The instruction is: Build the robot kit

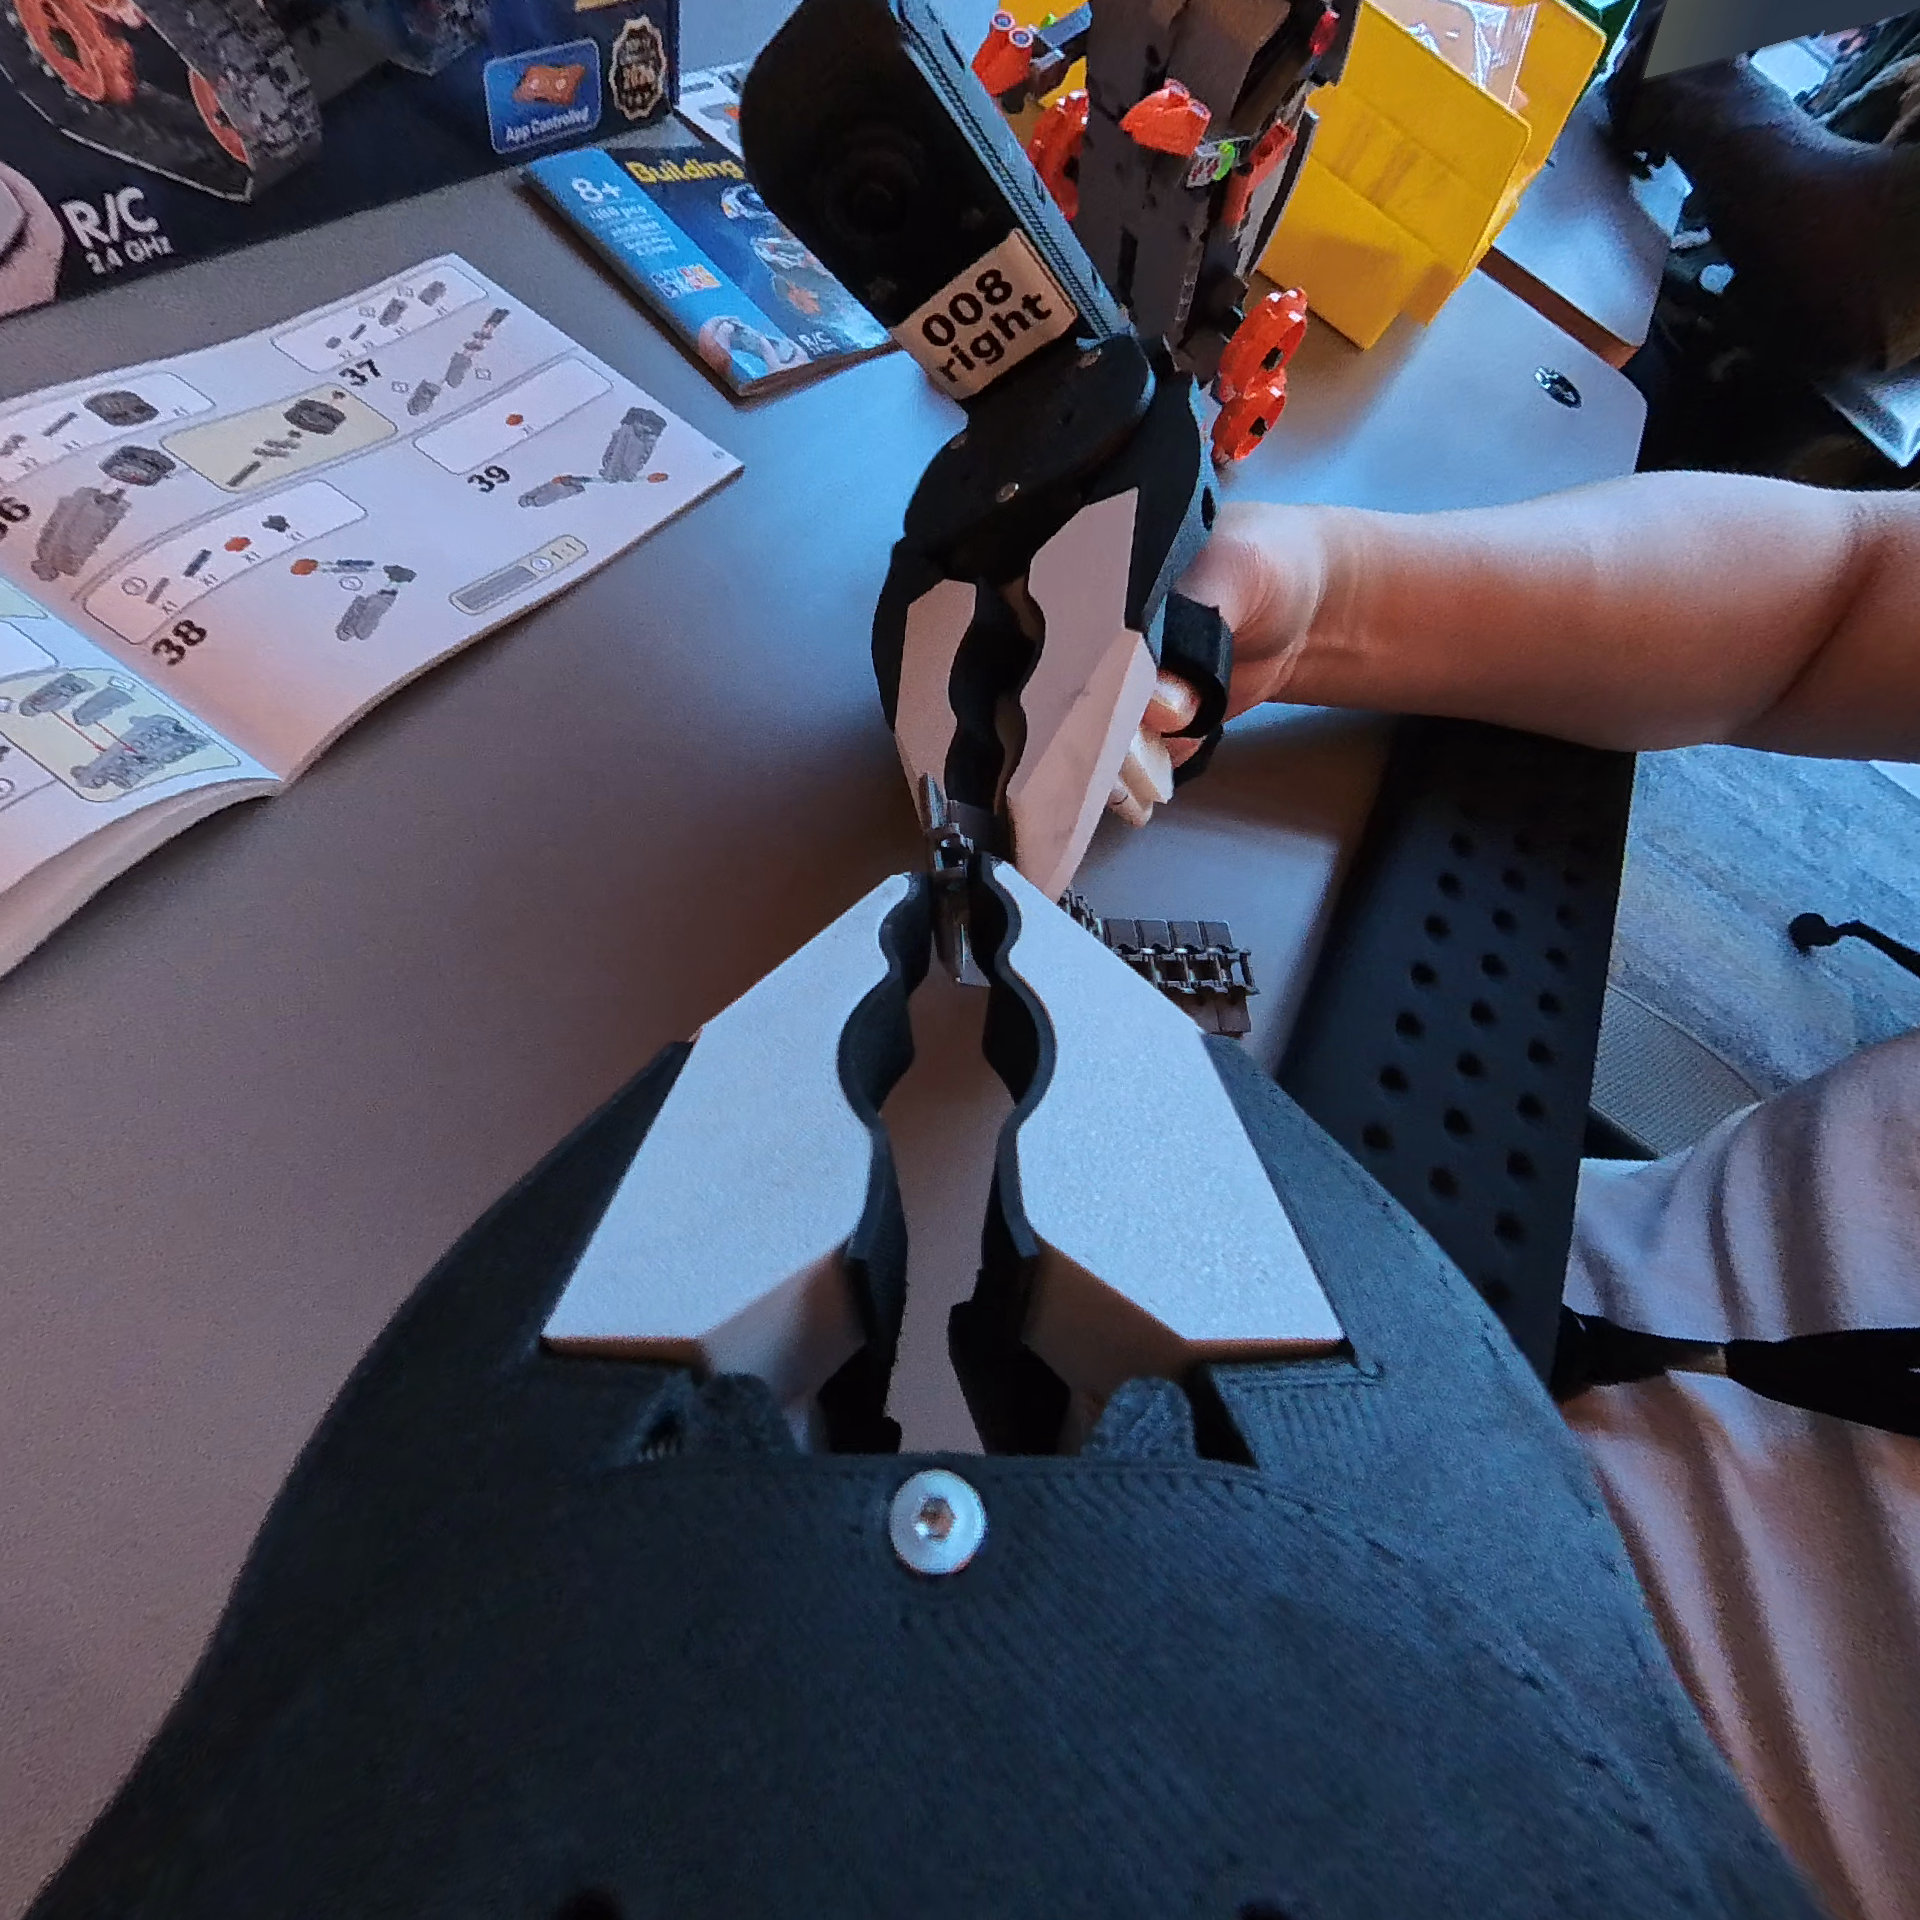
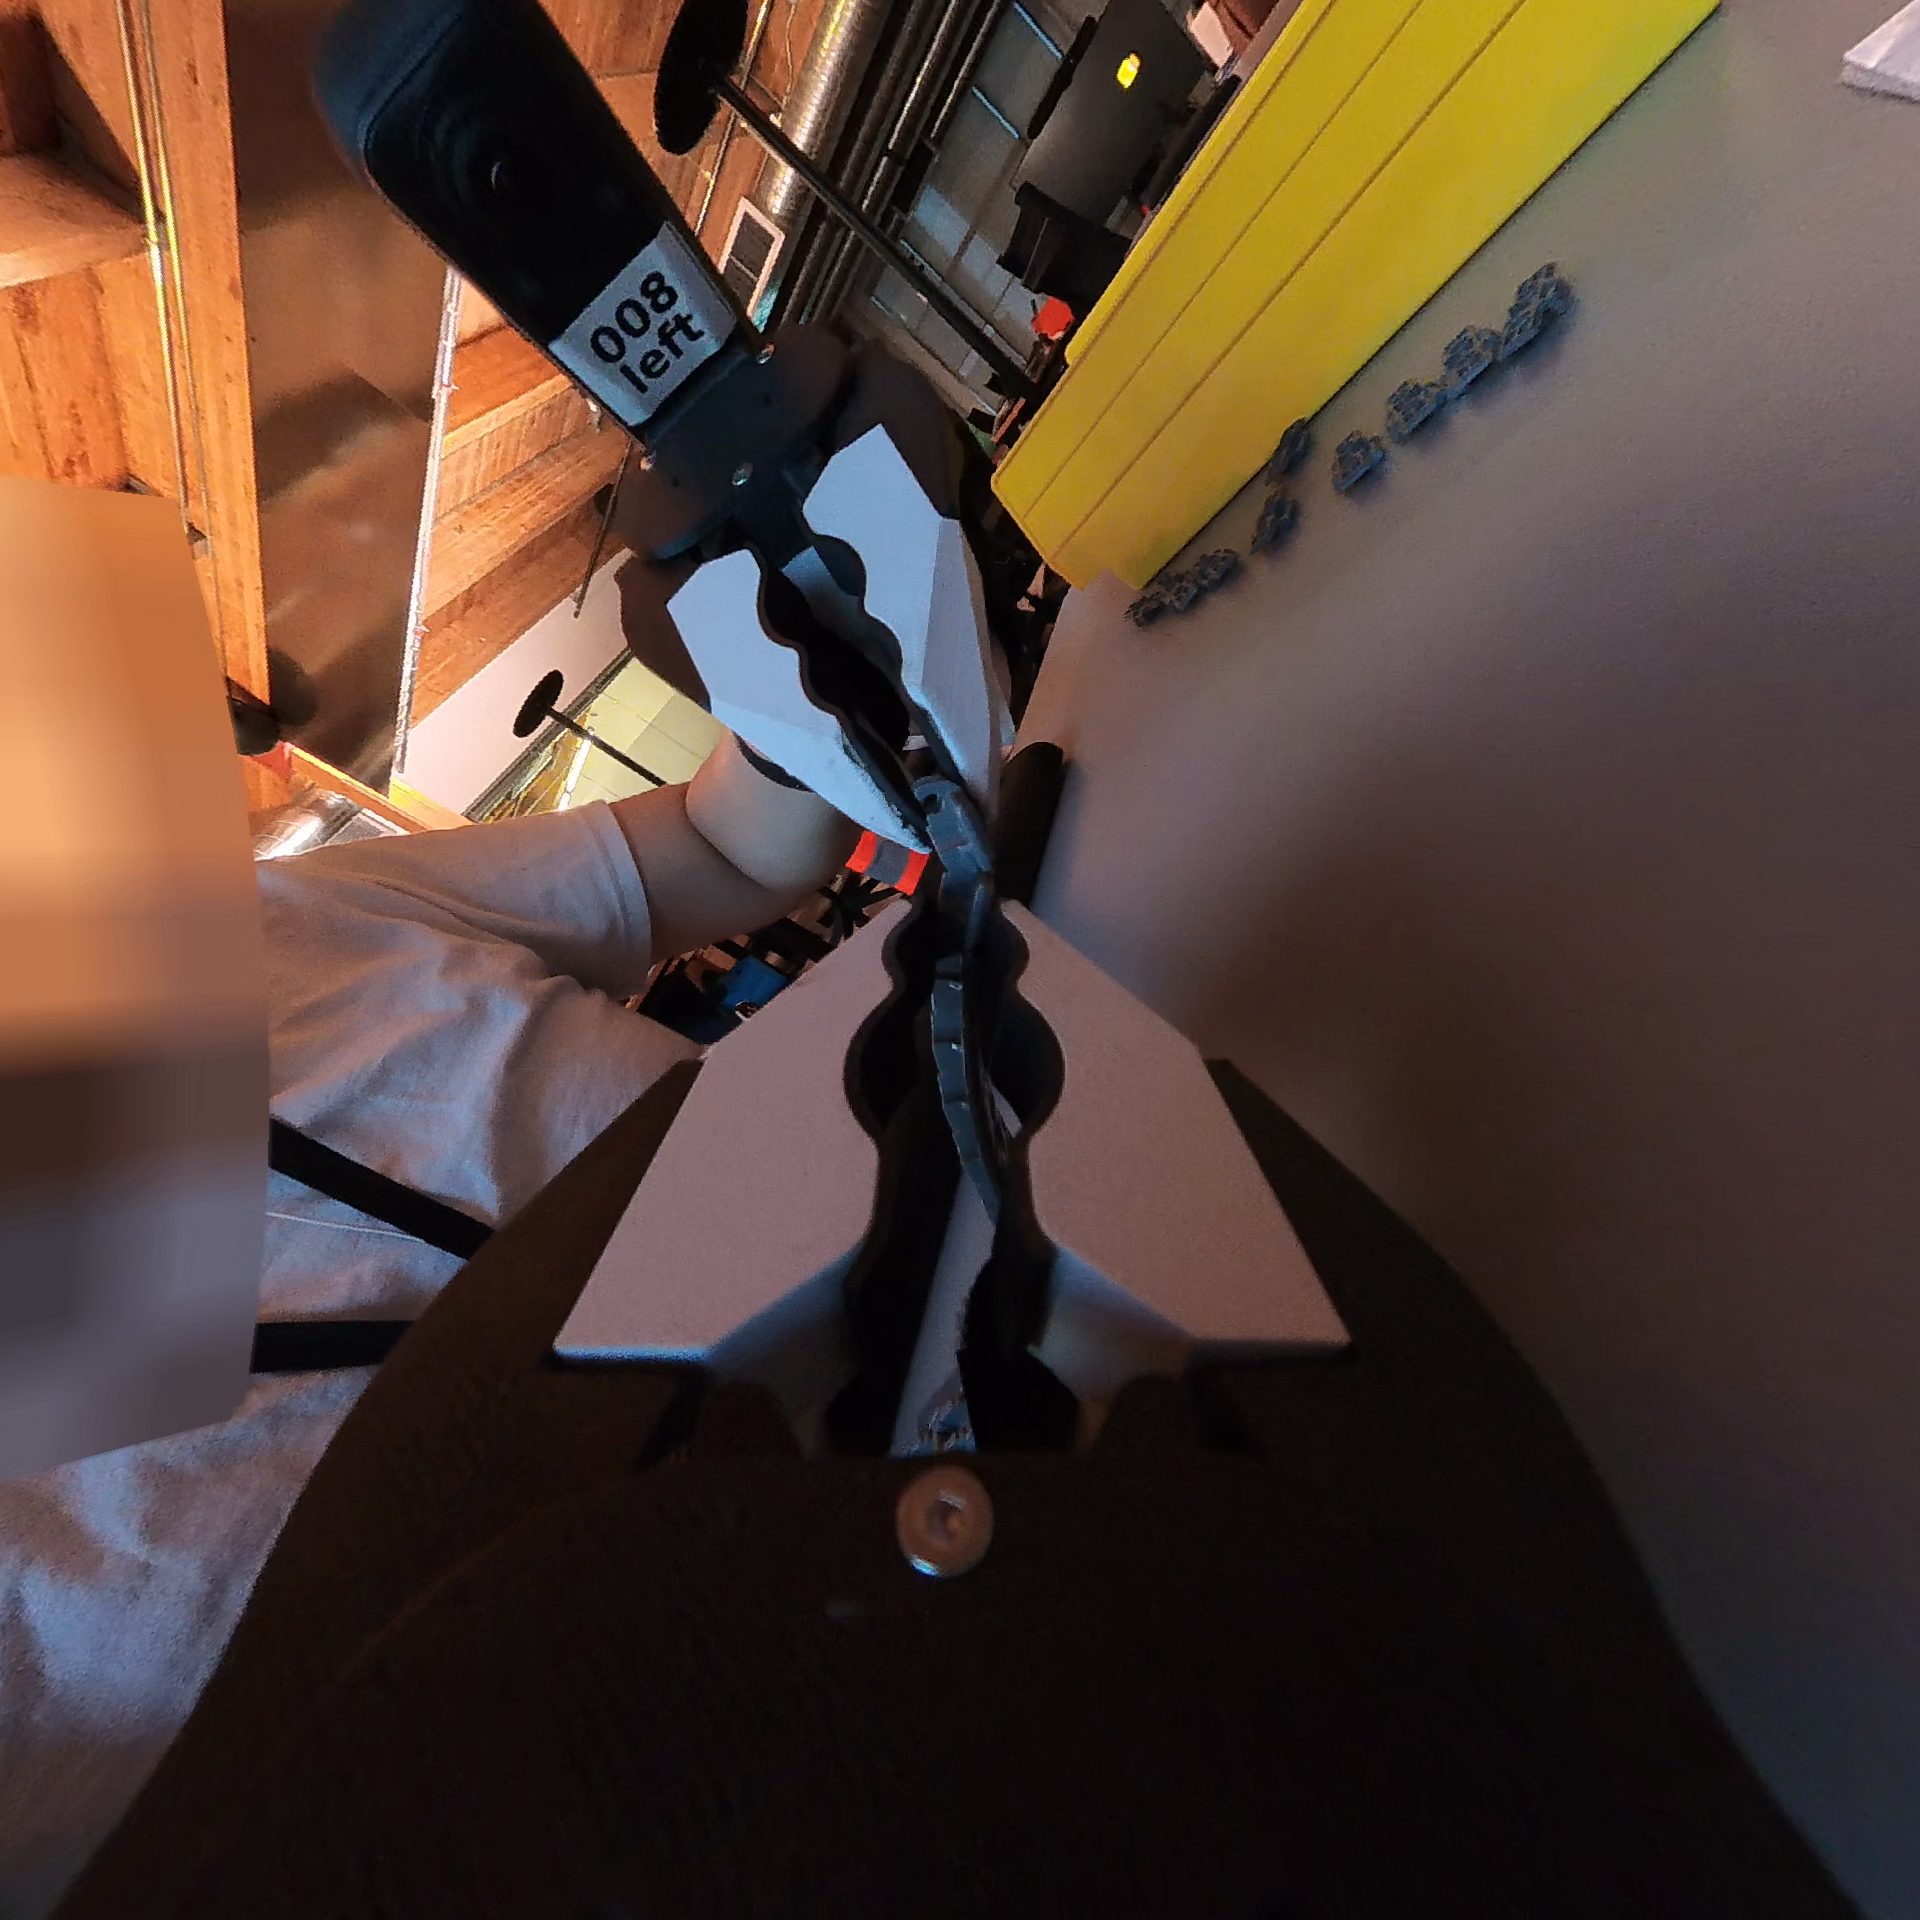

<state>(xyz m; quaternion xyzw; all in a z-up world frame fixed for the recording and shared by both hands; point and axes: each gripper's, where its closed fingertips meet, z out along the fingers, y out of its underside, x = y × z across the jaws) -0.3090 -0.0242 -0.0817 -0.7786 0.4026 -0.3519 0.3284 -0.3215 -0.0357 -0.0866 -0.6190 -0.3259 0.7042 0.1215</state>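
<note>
Meeting tip to tip, left gripper (image 1: 951, 914) and right gripper (image 2: 956, 935) both clamp a dark track-link strip (image 2: 961, 997); far right, yellow bin (image 1: 1423, 166), contents indiscernible.

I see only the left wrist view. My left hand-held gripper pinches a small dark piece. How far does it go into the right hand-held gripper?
Observer: It is a strip of linked track pieces, running several links deep between the fingers of the right hand-held gripper.
Operator: Is it straight between both?
Observer: No, it bends beside the left hand-held gripper.
Operator: Any other pieces near?
Observer: A row of small grey pieces lies beside the yellow box.
</note>
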